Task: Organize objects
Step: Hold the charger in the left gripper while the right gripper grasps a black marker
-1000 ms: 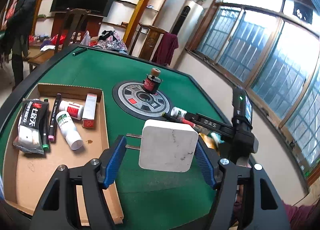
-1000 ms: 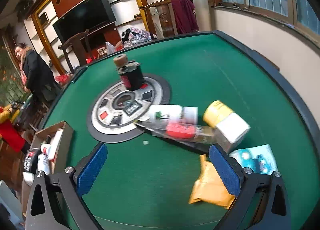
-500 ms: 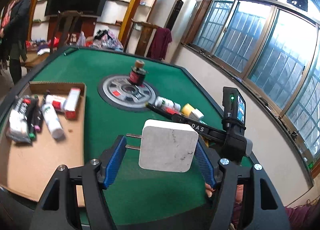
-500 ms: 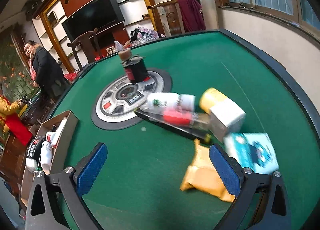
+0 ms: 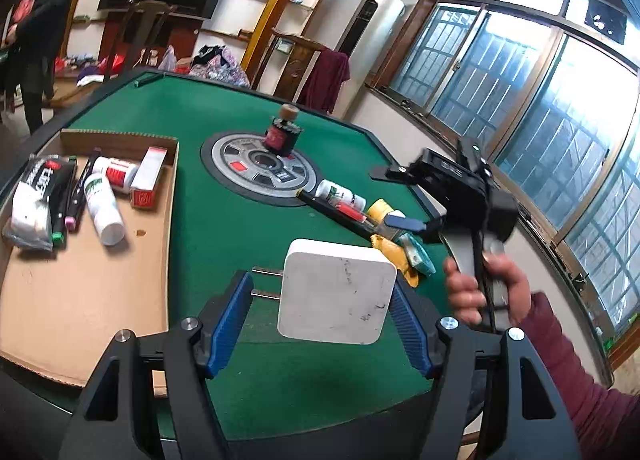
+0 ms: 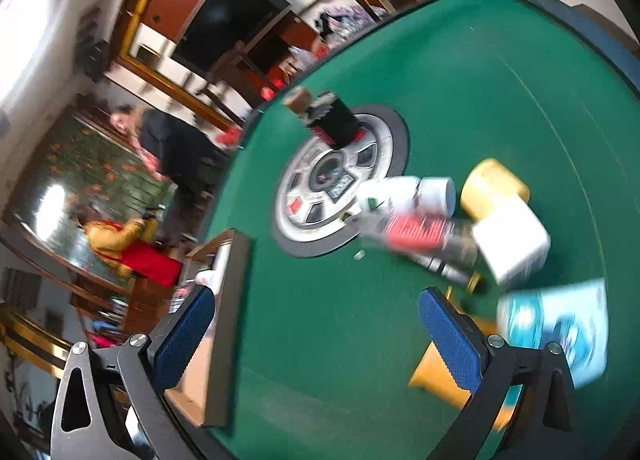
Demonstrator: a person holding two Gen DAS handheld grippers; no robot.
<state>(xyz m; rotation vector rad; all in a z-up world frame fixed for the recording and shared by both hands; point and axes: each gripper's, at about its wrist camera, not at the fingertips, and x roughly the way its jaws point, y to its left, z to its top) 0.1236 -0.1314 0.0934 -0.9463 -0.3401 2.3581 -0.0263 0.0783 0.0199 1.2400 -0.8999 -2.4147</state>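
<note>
- Cardboard makes up the shallow tray at the left of the left wrist view, lying on the green felt table; its upper part holds a black-and-white packet, dark markers, two white bottles lying on their sides, and a red-and-white box.
- At bottom centre, the left gripper is clamped on a white charger: the right blue pad presses its side, and the left pad meets the tips of its two metal prongs, which point left. The charger hangs above the felt just right of the tray's edge.
- Above it, mid-frame, a round grey dial is set into the table, with a dark corked bottle standing upright on it.
- Right of the dial lies a loose cluster: a white bottle, a long dark tube with a red label, a yellow-capped jar, a yellow pouch and a teal packet.
- At the right, a hand in a maroon sleeve grips the handle of the right gripper, reaching over that cluster.
- In the blurred, tilted right wrist view, its blue pads stand wide apart with only felt between them; the tray's corner is at lower left, the cluster at right, including a white box beside the jar.
</note>
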